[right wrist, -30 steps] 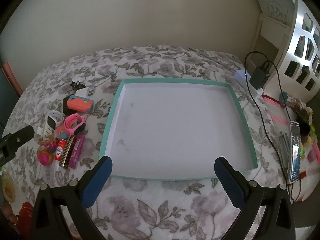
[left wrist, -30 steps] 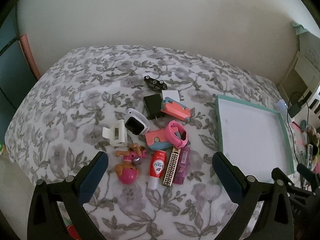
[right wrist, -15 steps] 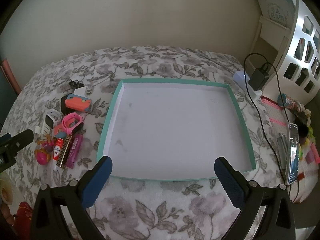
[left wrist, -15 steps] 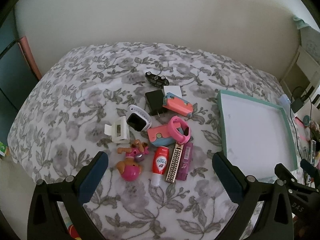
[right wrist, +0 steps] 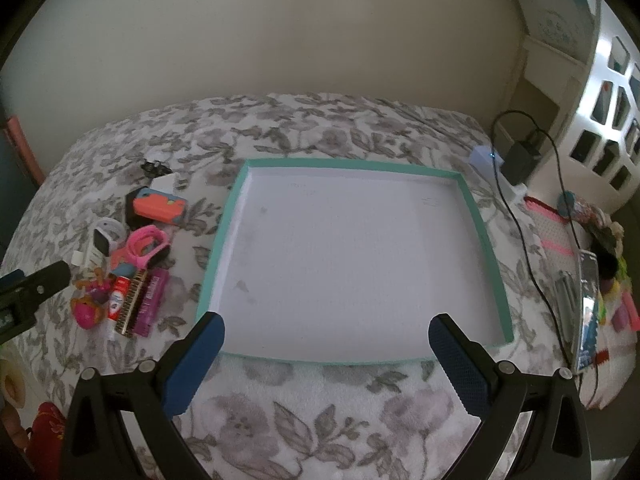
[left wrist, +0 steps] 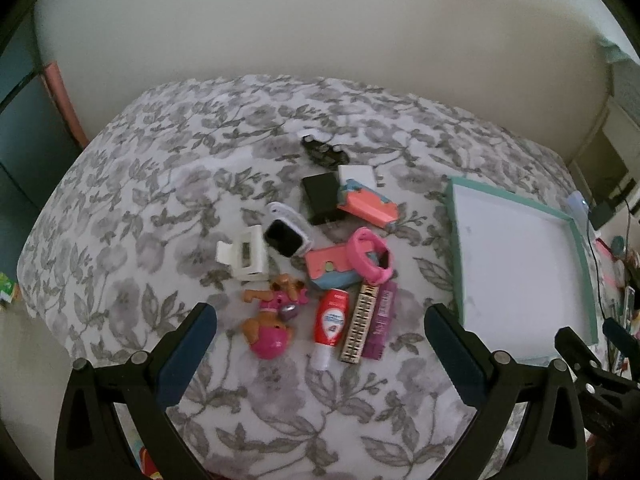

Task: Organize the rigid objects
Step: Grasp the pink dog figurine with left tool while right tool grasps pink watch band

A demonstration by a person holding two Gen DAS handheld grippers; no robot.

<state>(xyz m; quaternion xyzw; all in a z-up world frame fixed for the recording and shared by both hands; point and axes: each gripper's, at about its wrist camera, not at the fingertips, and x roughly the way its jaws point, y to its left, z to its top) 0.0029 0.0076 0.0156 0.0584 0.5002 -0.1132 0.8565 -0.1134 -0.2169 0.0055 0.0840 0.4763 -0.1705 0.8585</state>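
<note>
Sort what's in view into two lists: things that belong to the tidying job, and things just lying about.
Job:
teal tray
white hair claw
smartwatch
pink wristband
red tube
dog figurine
black charger

Lying about:
plugged-in adapter and cable
phone
white shelf unit

A home bedroom: floral bedspread (left wrist: pixel 160 216), white shelving (right wrist: pixel 600 92).

Floral bedspread (left wrist: pixel 132 216), plain cream wall (right wrist: pixel 280 32)

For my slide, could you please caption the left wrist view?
Open left gripper hovers over cluttered toys beside an empty teal tray.
</note>
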